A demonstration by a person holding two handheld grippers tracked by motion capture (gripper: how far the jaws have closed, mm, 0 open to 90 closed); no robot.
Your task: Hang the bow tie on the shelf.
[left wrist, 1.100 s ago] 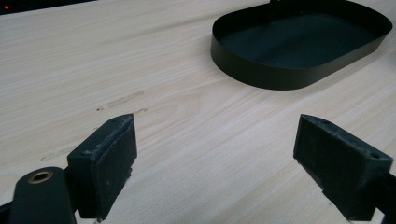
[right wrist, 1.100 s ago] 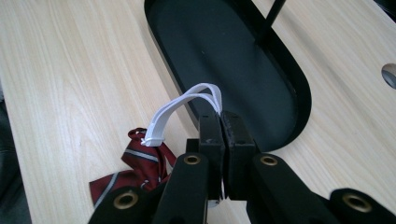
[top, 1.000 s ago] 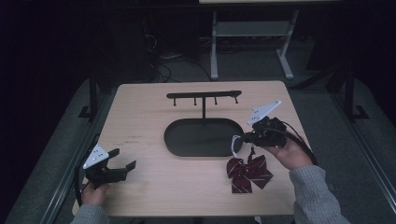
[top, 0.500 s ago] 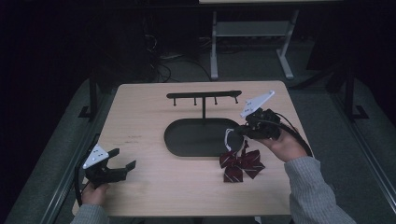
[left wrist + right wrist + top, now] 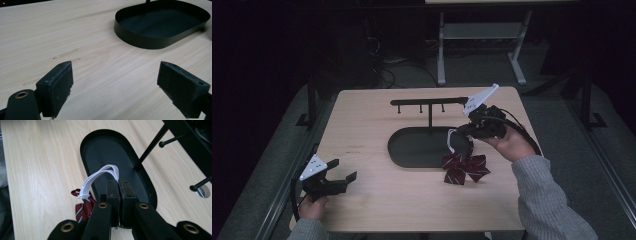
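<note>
A dark red striped bow tie point(image 5: 463, 168) hangs by its white elastic band point(image 5: 451, 140) over the table, just right of the black oval tray point(image 5: 412, 150). My right gripper point(image 5: 468, 131) is shut on that white band point(image 5: 100, 176), and the bow point(image 5: 83, 207) dangles below the jaws. A black stand with a peg bar point(image 5: 427, 102) rises from the tray's far side. My left gripper point(image 5: 343, 171) rests open near the table's front left corner, its pads point(image 5: 58, 86) wide apart over bare wood, with the tray point(image 5: 140, 40) ahead of it.
The wooden table point(image 5: 362, 120) has free room on its left half and front. Pegs point(image 5: 198, 186) of the stand's bar stick out near my right gripper. A white-legged desk frame point(image 5: 477, 45) stands on the floor behind the table.
My right gripper has risen and moved toward the far side with the band, lifting the bow tie off the table and drawing it left toward the tray. The left gripper has stayed still.
</note>
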